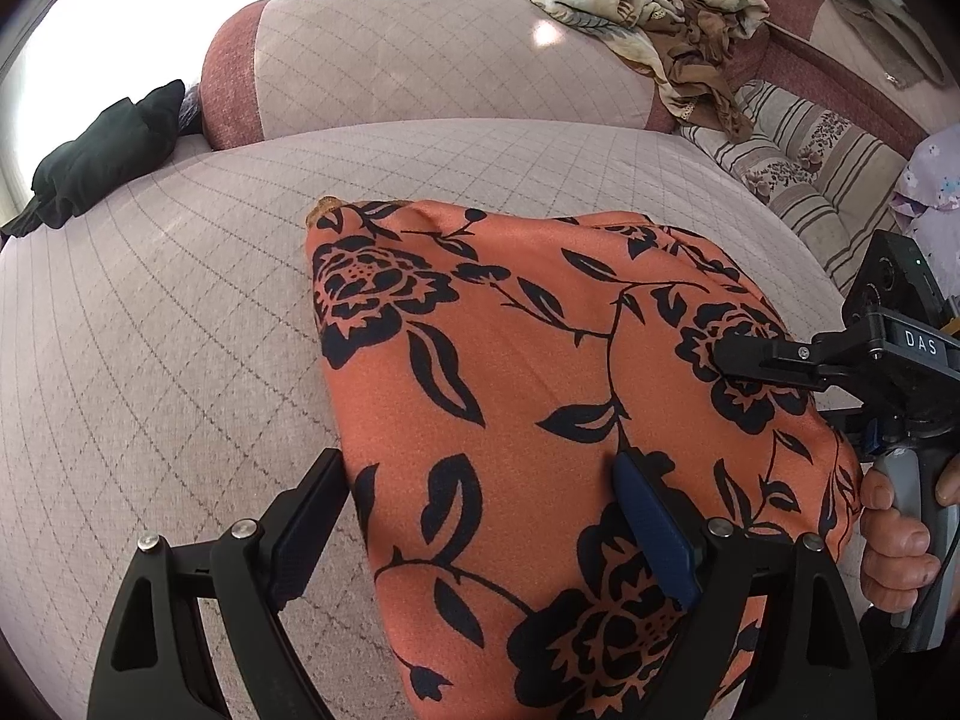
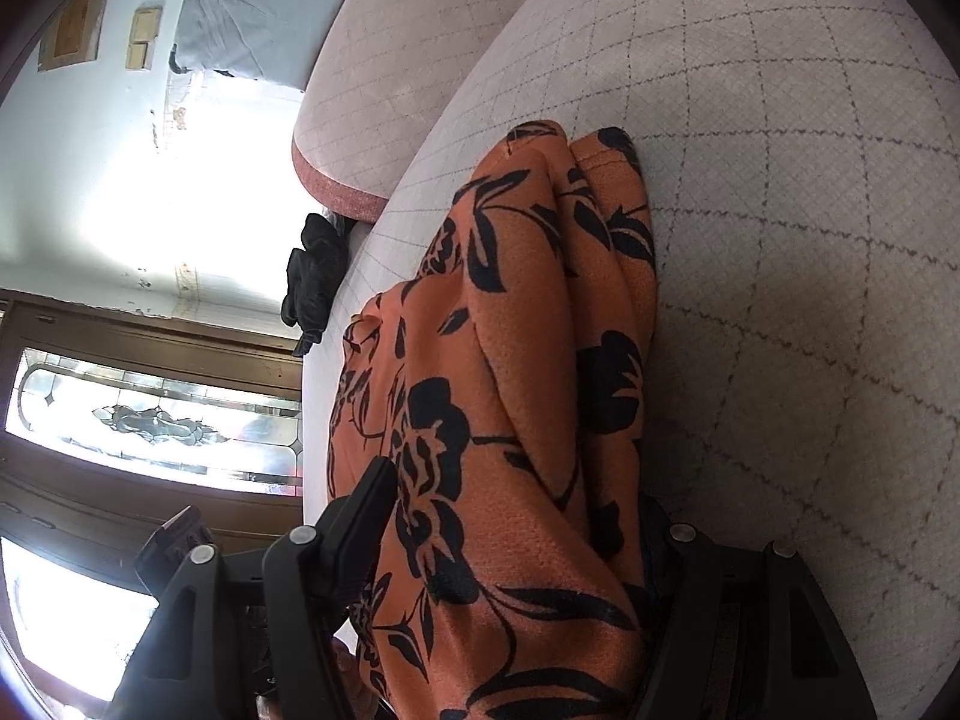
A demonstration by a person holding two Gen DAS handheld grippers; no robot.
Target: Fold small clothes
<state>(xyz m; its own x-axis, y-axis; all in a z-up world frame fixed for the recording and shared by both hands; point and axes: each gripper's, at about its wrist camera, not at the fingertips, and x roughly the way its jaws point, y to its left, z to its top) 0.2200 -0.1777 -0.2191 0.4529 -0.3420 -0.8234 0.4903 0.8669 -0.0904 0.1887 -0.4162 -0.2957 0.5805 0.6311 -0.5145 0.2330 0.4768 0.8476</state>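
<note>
Hard to make out in full: orange floral garment (image 1: 516, 396), cut off at the lower edge of the left wrist view and running under the frame of the left gripper (image 1: 480, 516). Lies on the quilted sofa seat (image 1: 180, 312), folded into a rough wedge, its far corner pointing toward the sofa backrest (image 1: 432, 60). Left gripper's fingers spread wide — the bare one (image 1: 312, 516) resting on the seat just beside the garment's left edge, the blue-padded one (image 1: 654, 528) lying on top of the cloth; no pinch, fabric merely spanning the gap. Right gripper (image 1: 729, 363) reaching in over the garment's right side, fingertips dark against a black flower and so difficult to separate from the print. In the right wrist view, garment (image 2: 510, 420) bunched thick between the right gripper's (image 2: 516, 516) fingers: one finger (image 2: 366, 510) clear beside the cloth, the other almost wholly buried under the folds, so contact of the pads cannot be told. Jaws partly open, not clamped tight. Part of a hand (image 1: 900, 534) on the right gripper's handle, cut by the frame edge. Farther from the garment: a dark cloth (image 1: 102, 162) at the seat's left end, a crumpled floral pile (image 1: 654, 6) on the backrest, a striped cushion (image 1: 822, 180) to the right.
</note>
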